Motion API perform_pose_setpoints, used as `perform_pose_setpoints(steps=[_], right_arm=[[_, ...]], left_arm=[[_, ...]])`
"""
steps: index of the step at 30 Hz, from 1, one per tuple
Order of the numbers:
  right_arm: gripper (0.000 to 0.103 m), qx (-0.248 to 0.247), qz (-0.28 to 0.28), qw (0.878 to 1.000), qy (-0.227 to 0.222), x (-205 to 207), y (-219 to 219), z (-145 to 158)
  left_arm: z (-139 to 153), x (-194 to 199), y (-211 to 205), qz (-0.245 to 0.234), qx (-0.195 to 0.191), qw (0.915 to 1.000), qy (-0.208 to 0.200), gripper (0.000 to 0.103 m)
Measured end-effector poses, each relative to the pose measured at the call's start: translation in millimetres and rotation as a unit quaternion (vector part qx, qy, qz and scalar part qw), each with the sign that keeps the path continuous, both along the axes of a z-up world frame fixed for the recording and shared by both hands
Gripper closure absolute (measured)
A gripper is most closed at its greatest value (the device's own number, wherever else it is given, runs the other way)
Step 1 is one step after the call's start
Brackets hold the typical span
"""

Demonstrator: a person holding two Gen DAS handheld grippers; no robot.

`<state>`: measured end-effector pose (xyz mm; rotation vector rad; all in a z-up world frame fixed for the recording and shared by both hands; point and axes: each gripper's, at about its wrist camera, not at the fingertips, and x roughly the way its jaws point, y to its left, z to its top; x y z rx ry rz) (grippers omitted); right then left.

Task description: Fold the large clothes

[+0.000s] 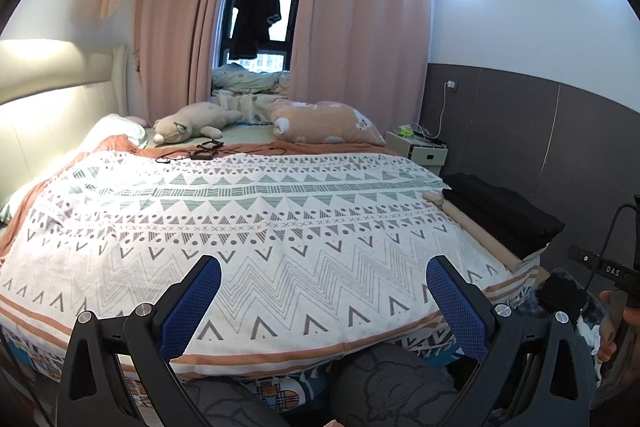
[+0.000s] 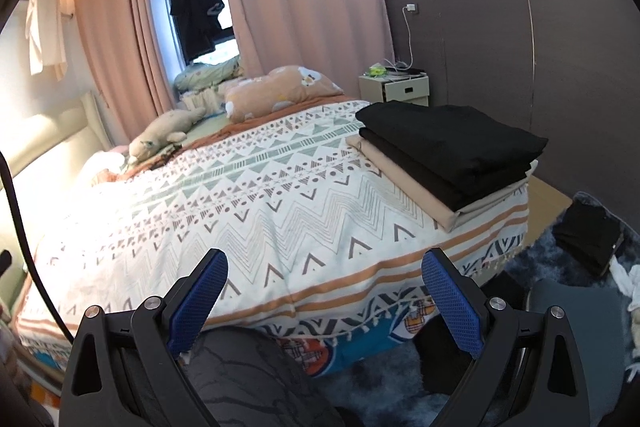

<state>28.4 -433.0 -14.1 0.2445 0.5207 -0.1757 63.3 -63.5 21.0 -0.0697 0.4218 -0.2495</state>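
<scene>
Blue mesh pads are facing each other across a wide gap on both grippers; I am seeing the left gripper (image 1: 323, 301) and the right gripper (image 2: 324, 297) released, grasping nothing, both hovering just off the near edge of the bed (image 1: 280, 327) and pointing across it. The folded clothes (image 2: 448, 151), black pieces stacked on a beige one, are lying on the patterned bedspread (image 2: 248, 203) ahead and to the right of my right fingers (image 2: 452, 303), at the bed's corner. From the left wrist the same stack (image 1: 500, 219) is showing only edge-on, far right of the fingers. Only the left view is showing a hand (image 1: 616, 323) gripping the other handle at the right edge. Only the right view is showing a dark garment (image 2: 588, 231) lying on the blue rug (image 2: 532, 259) beyond the bed.
</scene>
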Motion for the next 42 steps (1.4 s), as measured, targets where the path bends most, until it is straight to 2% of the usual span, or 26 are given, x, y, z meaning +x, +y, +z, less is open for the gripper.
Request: perform_pose_setpoints(steps=[42], right_arm=[[0.005, -0.009, -0.004, 1.0, 0.003, 3, 5, -6]], left_arm=[[0, -7, 11, 0.009, -0.017, 0.9998, 0.0, 0.0]])
